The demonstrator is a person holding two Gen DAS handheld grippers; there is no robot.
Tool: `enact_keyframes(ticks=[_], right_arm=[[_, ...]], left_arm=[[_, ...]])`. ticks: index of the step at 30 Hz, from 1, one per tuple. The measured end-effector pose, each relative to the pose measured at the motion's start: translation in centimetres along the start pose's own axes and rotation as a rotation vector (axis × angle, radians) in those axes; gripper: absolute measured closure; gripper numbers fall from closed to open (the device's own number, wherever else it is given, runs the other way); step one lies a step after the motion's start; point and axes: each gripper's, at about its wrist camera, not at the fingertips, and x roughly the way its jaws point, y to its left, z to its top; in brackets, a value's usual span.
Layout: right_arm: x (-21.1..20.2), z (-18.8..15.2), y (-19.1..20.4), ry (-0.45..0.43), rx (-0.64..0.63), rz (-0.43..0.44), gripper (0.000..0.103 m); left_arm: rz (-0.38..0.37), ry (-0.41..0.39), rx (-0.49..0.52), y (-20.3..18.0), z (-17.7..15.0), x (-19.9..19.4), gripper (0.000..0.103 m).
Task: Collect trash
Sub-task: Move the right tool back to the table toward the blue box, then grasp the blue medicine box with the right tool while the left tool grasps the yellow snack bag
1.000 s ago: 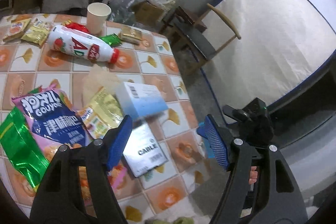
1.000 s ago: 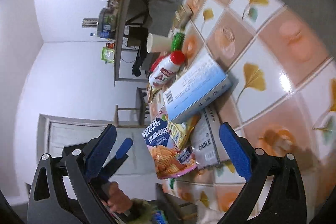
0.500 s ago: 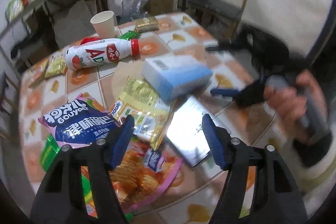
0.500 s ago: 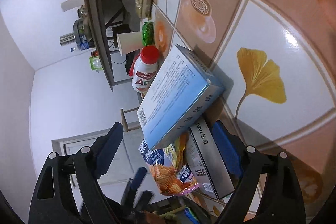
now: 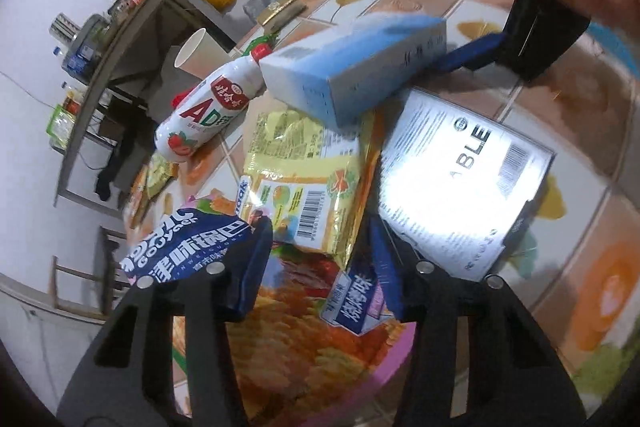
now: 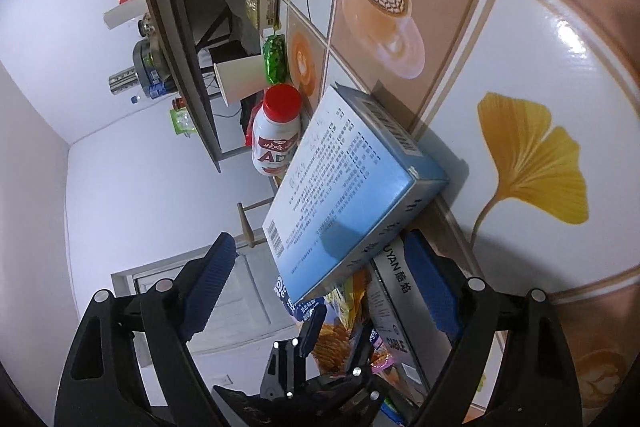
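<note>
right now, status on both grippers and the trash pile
Left gripper closing over the snack bag, nothing pinched yet. Right gripper open around the blue box. Box overlaps the yellow packet.

I see a table (image 5: 472, 7) covered with glossy tiles printed with ginkgo leaves and coffee cups; at centre of the left wrist view a white drink bottle (image 5: 204, 113) lies on its side; a paper cup (image 5: 196, 55) stands just beyond it, upper left; a grey cable box (image 5: 464, 183) lies flat at right; snack bags (image 5: 304, 187) overlap at lower centre; a gold packet (image 5: 280, 11) sits near the far edge.
</note>
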Motion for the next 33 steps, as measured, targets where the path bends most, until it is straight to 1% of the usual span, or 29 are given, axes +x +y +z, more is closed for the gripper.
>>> enact_keyframes(ticks=[4,6,8,12,13,17,24,29,33], right_arm=[[0.4,0.1,0.0,0.014,0.021,-0.005,0.020],[0.6,0.2,-0.1,0.012,0.028,-0.024,0.024],[0.8,0.2,-0.3,0.011,0.042,-0.032,0.031],[0.8,0.2,-0.7,-0.001,0.061,-0.038,0.039],[0.8,0.2,-0.9,-0.003,0.066,-0.038,0.043],[0.8,0.2,-1.8,-0.001,0.095,-0.027,0.055],[0.5,0.1,-2.3,-0.008,0.109,0.010,0.058],[0.1,0.1,-2.1,-0.023,0.098,0.034,0.063],[-0.4,0.1,-1.9,-0.034,0.091,0.053,0.064]], left_arm=[[0.027,0.021,0.025,-0.3,-0.1,1.0,0.064],[0.021,0.024,0.032,-0.4,-0.2,1.2,0.070],[0.013,0.022,0.029,-0.5,-0.3,1.2,0.078],[0.010,0.009,0.038,-0.8,-0.4,1.1,0.087],[0.009,0.005,0.041,-0.9,-0.5,1.1,0.091],[0.018,-0.013,0.038,-0.9,-0.6,0.8,0.092],[0.028,-0.041,0.036,-0.9,-0.8,0.2,0.094],[0.037,-0.067,0.013,-0.4,-0.8,-0.7,0.095],[0.045,-0.083,-0.005,0.0,-0.8,-1.3,0.095]])
